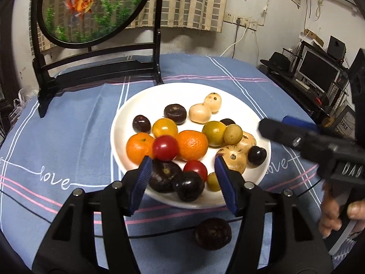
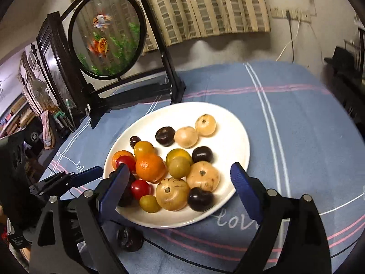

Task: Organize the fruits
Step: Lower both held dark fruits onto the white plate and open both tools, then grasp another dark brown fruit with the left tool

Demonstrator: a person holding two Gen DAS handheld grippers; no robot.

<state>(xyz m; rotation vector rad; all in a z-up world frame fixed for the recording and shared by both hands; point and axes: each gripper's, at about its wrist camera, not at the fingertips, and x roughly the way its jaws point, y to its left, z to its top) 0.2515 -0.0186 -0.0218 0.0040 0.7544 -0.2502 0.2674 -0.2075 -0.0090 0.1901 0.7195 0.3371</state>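
Observation:
A white plate [image 1: 121, 118] [image 2: 239, 134] on the blue cloth holds several small fruits: oranges [image 1: 192, 145] [image 2: 149, 167], red tomatoes [image 1: 165, 148] [image 2: 139, 189], dark plums [image 1: 188, 188] [image 2: 200, 199], tan round fruits [image 1: 235, 159] [image 2: 172, 194] and yellow-green ones [image 1: 213, 133] [image 2: 179, 167]. One dark fruit [image 1: 212, 234] [image 2: 129, 238] lies on the cloth in front of the plate. My left gripper [image 1: 182, 171] is open over the plate's near rim, its pads touching nothing. My right gripper [image 2: 180, 173] is wide open over the near fruits and grips nothing; it also enters the left wrist view [image 1: 285, 134] from the right.
A black stand with a round goldfish panel [image 1: 91, 11] [image 2: 107, 34] rises behind the plate. The left gripper's blue finger [image 2: 86, 175] shows beside the plate's left rim. A hand [image 1: 337, 214] holds the right tool. A desk with a monitor [image 1: 319, 73] stands at far right.

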